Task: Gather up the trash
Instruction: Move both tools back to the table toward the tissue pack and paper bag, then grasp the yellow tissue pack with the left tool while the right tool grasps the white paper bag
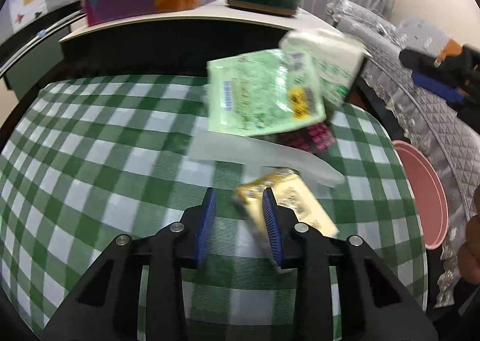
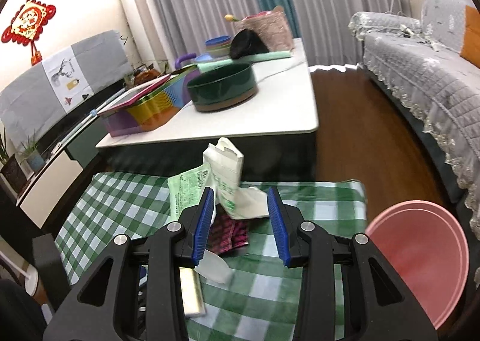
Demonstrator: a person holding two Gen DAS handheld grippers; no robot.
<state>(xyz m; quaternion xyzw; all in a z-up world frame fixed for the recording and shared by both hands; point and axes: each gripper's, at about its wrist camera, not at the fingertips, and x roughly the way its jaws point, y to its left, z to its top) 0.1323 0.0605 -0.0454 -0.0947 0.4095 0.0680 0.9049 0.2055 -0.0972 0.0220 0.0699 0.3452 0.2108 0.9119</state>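
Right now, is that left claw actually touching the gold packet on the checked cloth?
Cannot tell. In the left wrist view the gold packet lies partly behind one finger of the left gripper, but blur hides any contact or gap.

Green checked tablecloth (image 2: 120,206) bears green wrapper (image 1: 258,95), yellow packet (image 1: 300,200), white carton (image 2: 228,173).

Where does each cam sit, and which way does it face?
Left wrist: on the left tongs, angled down at the green-checked tablecloth; blue pads straddle a yellow packet; the right tongs and a hand at the right edge show.
Right wrist: on the right tongs, facing the white low table and grey sofa; only its own fingers show.
Shared: tablecloth, light green wrapper, white carton, pink round bin.
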